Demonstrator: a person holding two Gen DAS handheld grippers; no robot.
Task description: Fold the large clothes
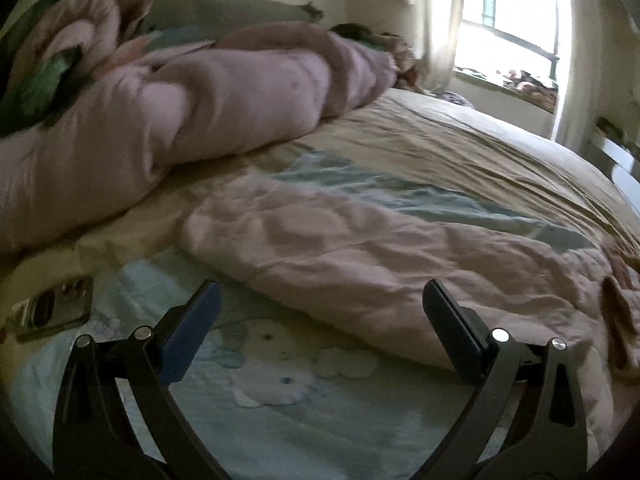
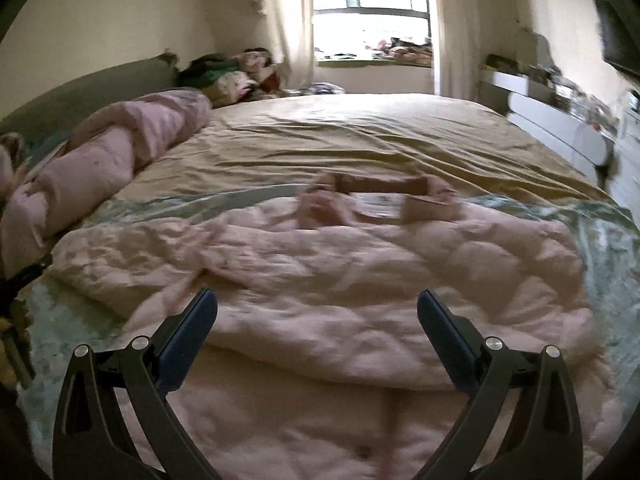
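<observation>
Left wrist view: the left gripper (image 1: pixel 322 300) hangs with its jaws spread wide and nothing between them, over a pale blue sheet (image 1: pixel 280 392) with a cartoon print. The pink coat (image 1: pixel 360 248) lies flat on the bed just ahead of the fingertips. A phone (image 1: pixel 54 308) rests on the sheet at the left. A rolled pink quilt (image 1: pixel 180 112) lies further back.

Right wrist view: the right gripper (image 2: pixel 318 310) is also released and empty, right above the coat (image 2: pixel 340 280), whose collar (image 2: pixel 380 196) points away toward the window (image 2: pixel 372 4). Tan bedspread (image 2: pixel 340 132) lies beyond
</observation>
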